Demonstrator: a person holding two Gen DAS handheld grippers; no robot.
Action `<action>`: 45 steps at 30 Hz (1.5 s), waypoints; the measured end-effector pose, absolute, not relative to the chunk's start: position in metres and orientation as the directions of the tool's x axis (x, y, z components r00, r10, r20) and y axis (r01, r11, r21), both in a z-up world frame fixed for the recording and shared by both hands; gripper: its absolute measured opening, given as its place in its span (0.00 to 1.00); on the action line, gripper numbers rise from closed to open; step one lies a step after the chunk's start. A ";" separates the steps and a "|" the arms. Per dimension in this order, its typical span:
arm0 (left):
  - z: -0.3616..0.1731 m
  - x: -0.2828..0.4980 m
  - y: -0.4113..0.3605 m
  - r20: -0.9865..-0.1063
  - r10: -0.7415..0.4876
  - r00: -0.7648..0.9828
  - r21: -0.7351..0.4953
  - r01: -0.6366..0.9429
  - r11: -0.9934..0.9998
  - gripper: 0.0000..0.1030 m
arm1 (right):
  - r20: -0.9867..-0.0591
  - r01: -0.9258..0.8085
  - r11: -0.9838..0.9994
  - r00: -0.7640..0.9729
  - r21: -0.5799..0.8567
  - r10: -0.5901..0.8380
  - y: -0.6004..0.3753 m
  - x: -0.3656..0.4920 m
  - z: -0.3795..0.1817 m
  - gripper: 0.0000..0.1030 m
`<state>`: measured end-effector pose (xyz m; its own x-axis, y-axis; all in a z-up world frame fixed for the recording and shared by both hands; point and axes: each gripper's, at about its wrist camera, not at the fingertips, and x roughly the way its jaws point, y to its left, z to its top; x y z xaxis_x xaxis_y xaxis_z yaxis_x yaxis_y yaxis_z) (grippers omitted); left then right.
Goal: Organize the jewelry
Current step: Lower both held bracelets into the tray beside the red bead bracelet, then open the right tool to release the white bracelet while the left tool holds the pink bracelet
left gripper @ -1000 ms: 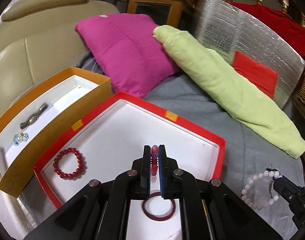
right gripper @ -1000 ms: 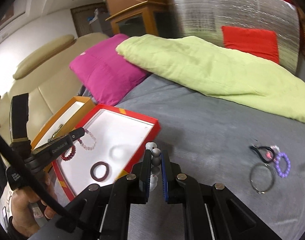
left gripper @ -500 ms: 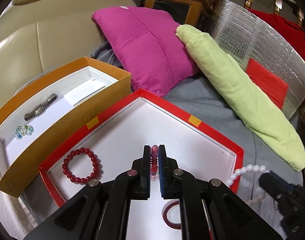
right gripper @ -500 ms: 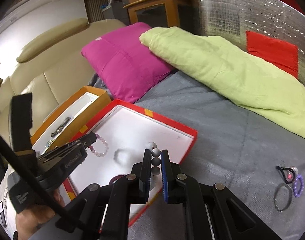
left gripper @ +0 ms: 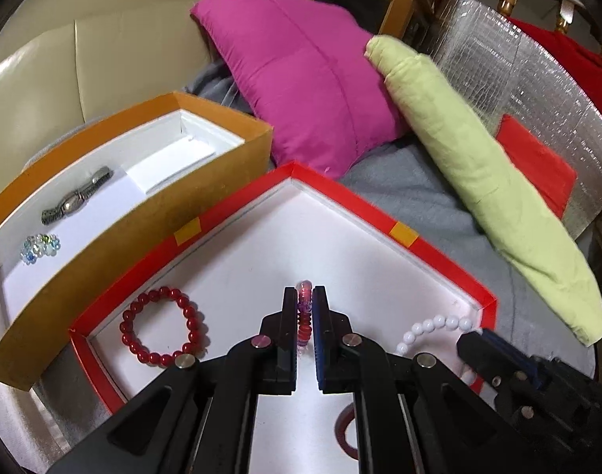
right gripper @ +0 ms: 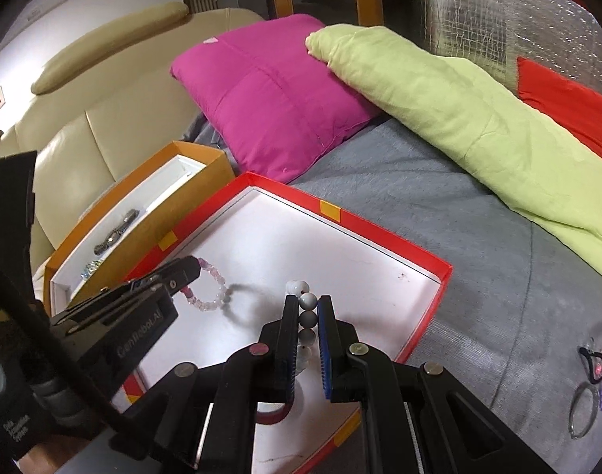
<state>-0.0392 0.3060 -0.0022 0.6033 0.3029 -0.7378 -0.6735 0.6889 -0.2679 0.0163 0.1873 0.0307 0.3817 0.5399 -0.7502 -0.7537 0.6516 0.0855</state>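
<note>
Both grippers have come over the red tray (right gripper: pixel 383 233): left gripper (left gripper: pixel 304 302) pinches the pink bracelet (right gripper: pixel 210 288), right gripper (right gripper: pixel 304 308) pinches the white bracelet (left gripper: pixel 431 326), above its white floor.

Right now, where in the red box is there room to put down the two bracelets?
The red box has bare white floor in its far corner, and between the red bead bracelet and the right wall. The near end is crowded: the dark red bangle lies there under both grippers.
</note>
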 end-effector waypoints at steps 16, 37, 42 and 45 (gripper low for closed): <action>-0.021 -0.036 0.316 -0.798 0.282 0.533 -0.239 -0.709 0.664 0.07 | -0.779 -0.731 0.679 0.384 0.073 0.497 0.196 0.039 0.012 0.10; -0.023 -0.033 0.315 -0.801 0.278 0.530 -0.233 -0.705 0.670 0.07 | -0.780 -0.721 0.688 0.385 0.079 0.493 0.195 0.042 0.007 0.10; -0.024 -0.032 0.316 -0.802 0.275 0.531 -0.236 -0.704 0.670 0.07 | -0.780 -0.721 0.689 0.385 0.080 0.494 0.195 0.042 0.006 0.10; -0.025 -0.033 0.317 -0.805 0.268 0.529 -0.245 -0.708 0.663 0.07 | -0.779 -0.720 0.690 0.386 0.081 0.494 0.195 0.042 0.007 0.10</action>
<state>-0.0329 0.3167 -0.0249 0.5293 0.2681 -0.8050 -0.7078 0.6626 -0.2448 0.0418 0.1952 0.0066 0.3860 0.4941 -0.7790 -0.7197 0.6896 0.0808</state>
